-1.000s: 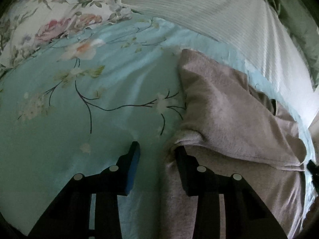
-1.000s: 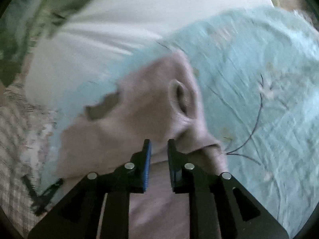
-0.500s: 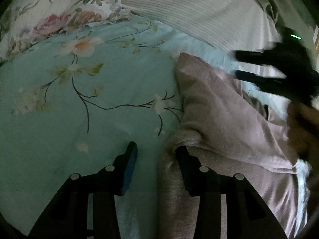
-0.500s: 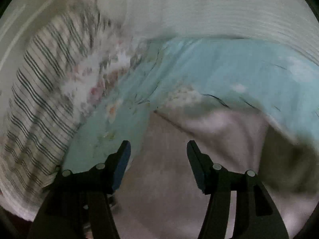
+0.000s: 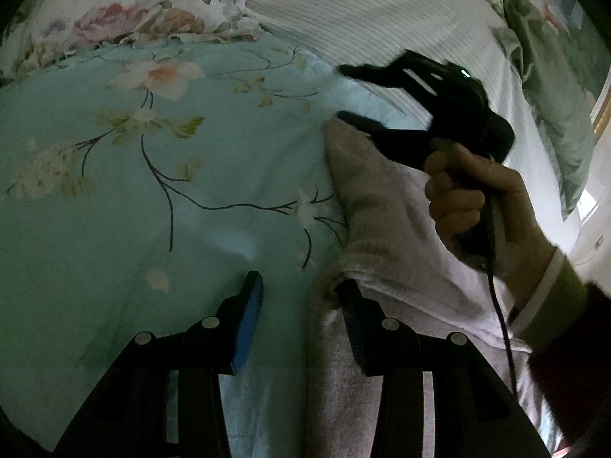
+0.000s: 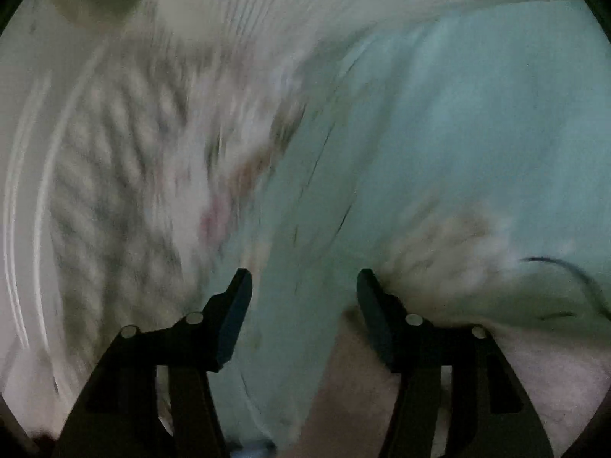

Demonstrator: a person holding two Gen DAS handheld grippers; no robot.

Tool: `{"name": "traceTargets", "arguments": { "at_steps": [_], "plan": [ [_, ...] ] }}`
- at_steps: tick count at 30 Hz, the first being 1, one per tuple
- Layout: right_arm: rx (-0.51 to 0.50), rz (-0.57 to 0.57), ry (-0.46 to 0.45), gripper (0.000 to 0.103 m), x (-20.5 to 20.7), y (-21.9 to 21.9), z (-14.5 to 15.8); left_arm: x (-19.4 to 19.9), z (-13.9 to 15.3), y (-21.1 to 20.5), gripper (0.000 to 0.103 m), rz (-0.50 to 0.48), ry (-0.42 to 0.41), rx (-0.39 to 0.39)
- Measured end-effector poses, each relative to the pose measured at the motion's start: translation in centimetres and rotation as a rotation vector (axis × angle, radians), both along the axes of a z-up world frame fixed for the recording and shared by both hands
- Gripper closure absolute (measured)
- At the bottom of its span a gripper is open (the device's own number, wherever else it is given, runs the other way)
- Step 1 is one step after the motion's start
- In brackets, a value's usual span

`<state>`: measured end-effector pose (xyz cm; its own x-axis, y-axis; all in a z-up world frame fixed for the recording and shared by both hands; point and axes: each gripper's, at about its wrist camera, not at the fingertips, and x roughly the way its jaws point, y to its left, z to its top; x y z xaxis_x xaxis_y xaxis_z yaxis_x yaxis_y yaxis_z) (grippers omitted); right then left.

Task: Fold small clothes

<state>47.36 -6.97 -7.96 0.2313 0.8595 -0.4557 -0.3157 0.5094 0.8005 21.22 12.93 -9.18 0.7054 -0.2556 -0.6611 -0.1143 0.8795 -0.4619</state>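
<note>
Left gripper [image 5: 301, 297]: jaws apart, right finger tucked under fold of pale pink fleece garment [image 5: 385, 225].
Right gripper [image 5: 341, 93]: jaws apart at garment's far corner, nothing clamped.
Surface: light-blue floral bedsheet [image 5: 114, 198].

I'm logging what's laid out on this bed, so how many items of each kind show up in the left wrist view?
Pinkish-grey garment: 1
Turquoise floral sheet: 1
Rose-print pillow: 1
White striped bedding: 1
Green-patterned cloth: 1
Grippers: 2, left gripper and right gripper
Total: 7
</note>
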Motion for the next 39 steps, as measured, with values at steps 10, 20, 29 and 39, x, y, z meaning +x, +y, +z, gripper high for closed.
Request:
{"name": "traceTargets", "arguments": {
  "at_steps": [10, 20, 29, 39],
  "plan": [
    [0.056, 0.019, -0.091, 0.044, -19.5, -5.5, 3.8, -3.7, 2.1, 1.9, 0.061, 0.018, 0.052, 0.066],
    [-0.123, -0.139, -0.104, 0.044, -21.4, -0.7, -1.6, -8.2, 4.3, 6.5, 0.061, 0.122, 0.073, 0.121],
    [0.137, -0.046, 0.1, 0.043, -20.9, -2.0, -3.4, -8.5, 8.3, 7.5, 0.046, 0.114, 0.003, 0.108],
    [-0.129, -0.442, -0.118, 0.043, -27.3, -19.8, 2.7, 1.8, 5.5, 0.0, 0.033, -0.151, 0.12, 0.043]
  ]
}}
